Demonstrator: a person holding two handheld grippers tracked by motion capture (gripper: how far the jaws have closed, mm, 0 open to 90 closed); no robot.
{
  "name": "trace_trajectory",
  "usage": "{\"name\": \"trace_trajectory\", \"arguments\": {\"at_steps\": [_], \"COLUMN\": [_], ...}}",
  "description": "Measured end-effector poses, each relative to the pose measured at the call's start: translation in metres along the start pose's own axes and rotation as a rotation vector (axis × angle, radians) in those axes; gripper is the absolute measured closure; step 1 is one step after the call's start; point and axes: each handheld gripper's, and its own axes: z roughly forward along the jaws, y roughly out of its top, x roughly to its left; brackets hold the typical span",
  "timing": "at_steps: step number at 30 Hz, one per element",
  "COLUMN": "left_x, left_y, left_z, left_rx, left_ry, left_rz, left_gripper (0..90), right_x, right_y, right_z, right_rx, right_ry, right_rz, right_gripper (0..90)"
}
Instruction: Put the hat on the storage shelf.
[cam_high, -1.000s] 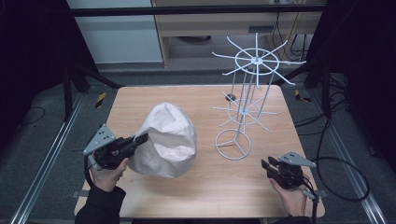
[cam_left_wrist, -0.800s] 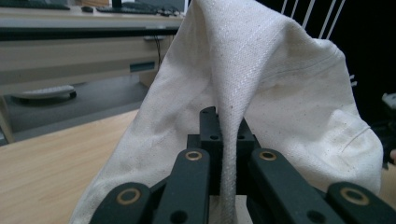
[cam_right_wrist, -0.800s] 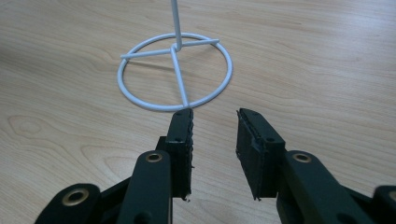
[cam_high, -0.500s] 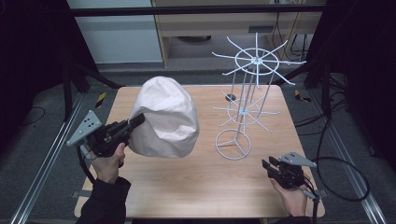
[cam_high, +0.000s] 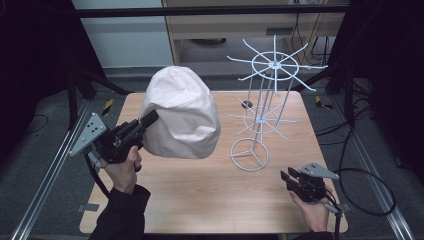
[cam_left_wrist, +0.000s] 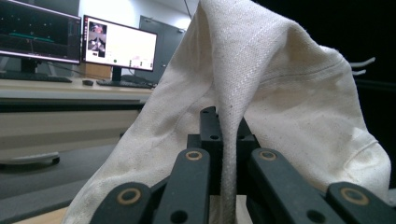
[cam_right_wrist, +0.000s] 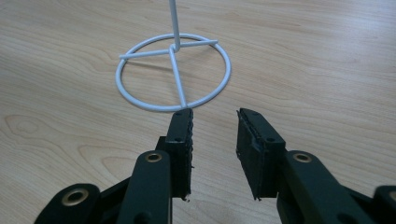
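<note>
Holding the cream cloth hat (cam_high: 182, 114) above the tabletop (cam_high: 200, 190), left of the white wire rack (cam_high: 262, 107) | your left gripper (cam_high: 145, 122) fingers pinch its fabric | your right gripper (cam_right_wrist: 215, 126) fingers gape empty near the rack's ring base.

Two lit monitors (cam_left_wrist: 119, 46) far left on a desk w/ keyboard (cam_left_wrist: 122, 84) in front. Yellow-black tape strips on floor, one (cam_high: 107, 106) left of surface, one (cam_high: 324, 103) right.

White hat (cam_left_wrist: 280, 102) hides left hand-held gripper (cam_left_wrist: 223, 135) jaw tips
</note>
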Motion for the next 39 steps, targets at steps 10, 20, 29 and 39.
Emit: {"name": "trace_trajectory", "arguments": {"at_steps": [10,20,29,39], "left_x": [-0.017,-0.034,-0.045,-0.05], "left_y": [0.021,0.042,0.047,0.041], "left_z": [0.012,0.031,0.057,0.085], "left_rx": [-0.085,-0.109,-0.109,-0.056], "left_ry": [-0.055,-0.077,-0.073,-0.046], "left_rz": [-0.025,-0.016,-0.03,-0.025], "left_gripper": [87.9,87.9,87.9,87.9], "right_x": [0.0,0.0,0.0,-0.001], "right_y": [0.0,0.0,0.0,0.0], "right_z": [0.001,0.001,0.001,0.001], "right_rx": [0.001,0.001,0.002,0.002], "right_ry": [0.003,0.005,0.007,0.011], "right_rz": [-0.006,-0.003,0.002,0.001], "right_gripper": [65.6,65.5,65.4,65.4]}}
